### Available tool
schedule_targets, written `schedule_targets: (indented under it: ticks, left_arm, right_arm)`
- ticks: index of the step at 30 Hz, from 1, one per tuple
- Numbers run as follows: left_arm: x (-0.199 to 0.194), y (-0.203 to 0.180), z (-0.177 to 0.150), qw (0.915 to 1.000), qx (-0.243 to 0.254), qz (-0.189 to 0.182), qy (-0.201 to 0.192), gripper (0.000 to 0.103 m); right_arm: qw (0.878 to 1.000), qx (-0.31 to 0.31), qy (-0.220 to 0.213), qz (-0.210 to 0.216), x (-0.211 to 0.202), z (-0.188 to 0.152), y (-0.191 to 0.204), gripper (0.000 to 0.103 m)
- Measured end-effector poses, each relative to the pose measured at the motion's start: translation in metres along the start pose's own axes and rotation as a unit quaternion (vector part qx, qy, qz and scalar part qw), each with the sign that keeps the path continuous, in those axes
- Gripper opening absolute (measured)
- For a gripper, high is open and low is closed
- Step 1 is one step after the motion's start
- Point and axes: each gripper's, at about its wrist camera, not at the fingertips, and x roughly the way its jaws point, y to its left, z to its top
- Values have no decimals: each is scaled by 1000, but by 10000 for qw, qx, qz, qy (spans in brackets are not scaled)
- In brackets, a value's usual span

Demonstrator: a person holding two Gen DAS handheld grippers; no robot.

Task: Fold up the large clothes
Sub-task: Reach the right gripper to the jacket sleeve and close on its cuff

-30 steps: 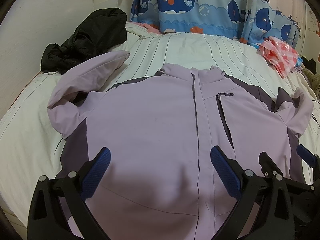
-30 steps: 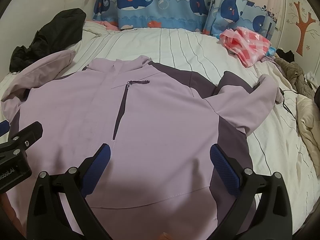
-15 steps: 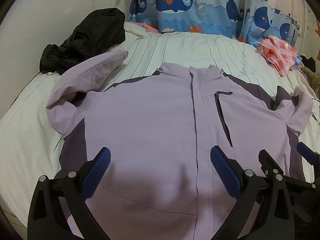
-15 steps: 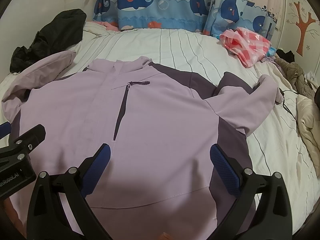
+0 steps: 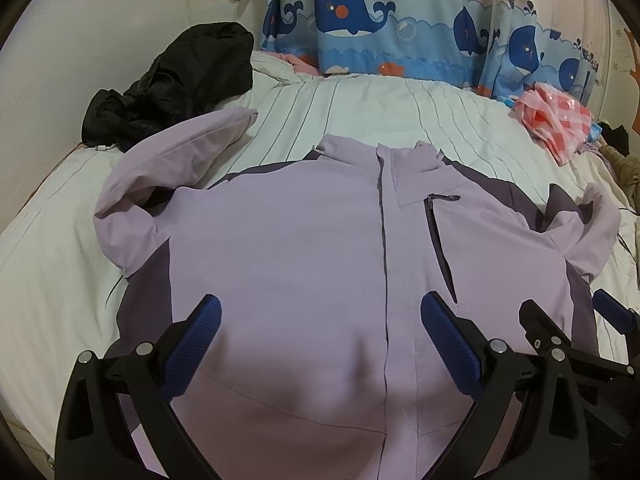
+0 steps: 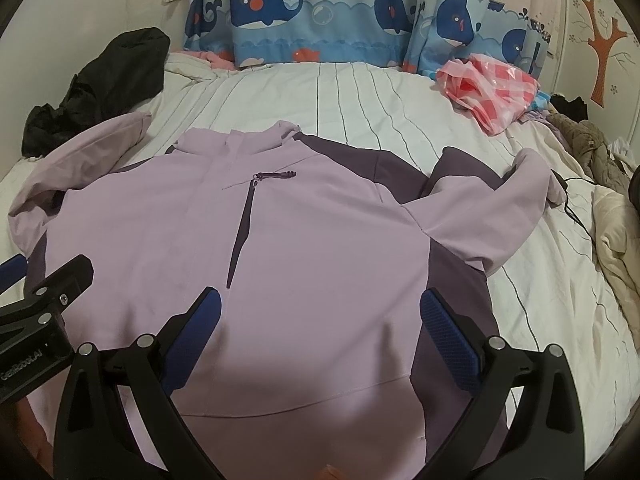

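Note:
A lilac jacket with dark purple side panels lies face up on the bed, zipped, collar away from me; it also shows in the right wrist view. Its left sleeve is bent up toward the black clothing. Its right sleeve is folded back on the bed. My left gripper is open and empty above the jacket's lower front. My right gripper is open and empty above the lower right front. Each gripper shows at the edge of the other's view.
A black garment is heaped at the far left of the striped white bed. A pink checked plastic bag lies at the far right. Whale-print curtains hang behind. More clothes and a cable lie on the right.
Both grippers have drifted slightly, so the jacket sits a little lower and further left in the views. Both stay open and the jacket has not moved.

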Motion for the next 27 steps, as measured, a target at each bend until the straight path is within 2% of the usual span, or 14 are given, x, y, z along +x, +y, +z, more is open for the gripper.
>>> schedule_targets:
  ticks: [15, 22, 25, 27]
  left_arm:
    - [1, 1, 1, 9999, -30, 10, 129, 96]
    - [8, 1, 1, 9992, 48, 265, 285, 96]
    - [9, 4, 1, 9990, 30, 350, 288, 96]
    - [8, 7, 2, 9992, -27, 270, 306, 96]
  right_arm:
    - [10000, -1, -22, 0, 0, 0, 0, 96]
    - [10000, -31, -1, 7, 0, 0, -1, 96]
    - [10000, 20, 19, 33, 1, 2, -7, 96]
    - [9999, 160, 48, 35, 1, 9, -21, 96]
